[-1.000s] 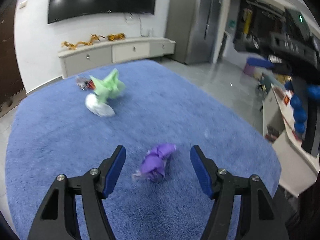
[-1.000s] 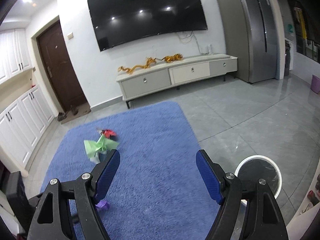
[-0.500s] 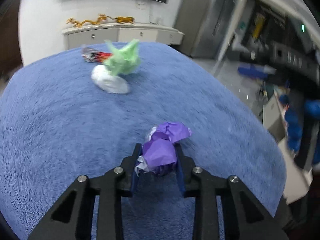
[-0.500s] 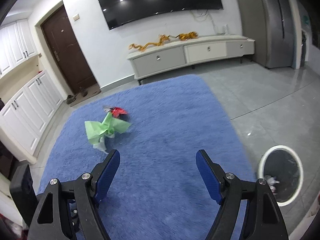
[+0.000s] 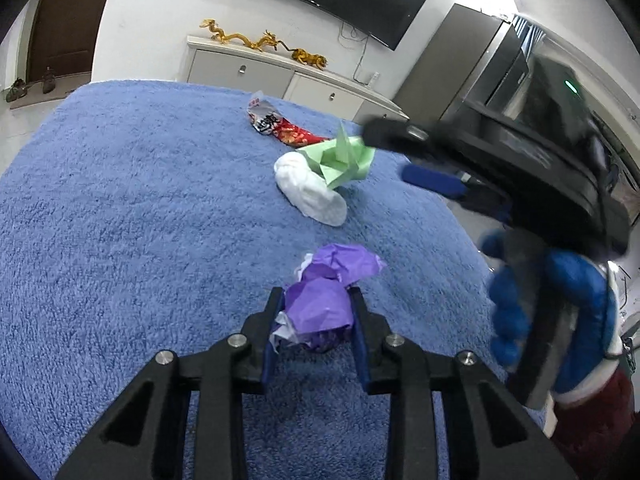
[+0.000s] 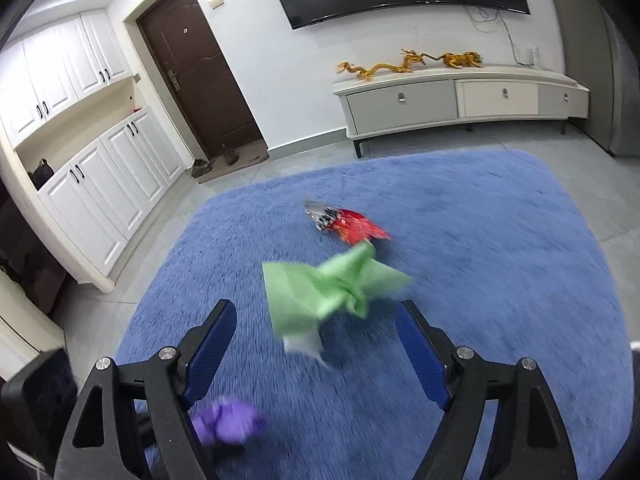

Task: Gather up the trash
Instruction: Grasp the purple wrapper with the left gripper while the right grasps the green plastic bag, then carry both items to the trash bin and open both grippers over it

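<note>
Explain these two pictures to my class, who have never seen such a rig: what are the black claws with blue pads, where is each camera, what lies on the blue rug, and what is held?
No robot arm is here: a person holds a two-finger claw in each hand, and a wide-angle camera on each looks forward along its fingers. The left-hand view shows the left claw shut on a crumpled purple paper ball. To the right in that view is the person's blue-gloved hand with the other claw. The right-hand view shows the right claw, its jaws opening, pads either side of the crumpled green paper but not touching it. On the blue rug also lie a white crumpled wad and a red snack wrapper. Behind stand a TV cabinet and a brown door.
</note>
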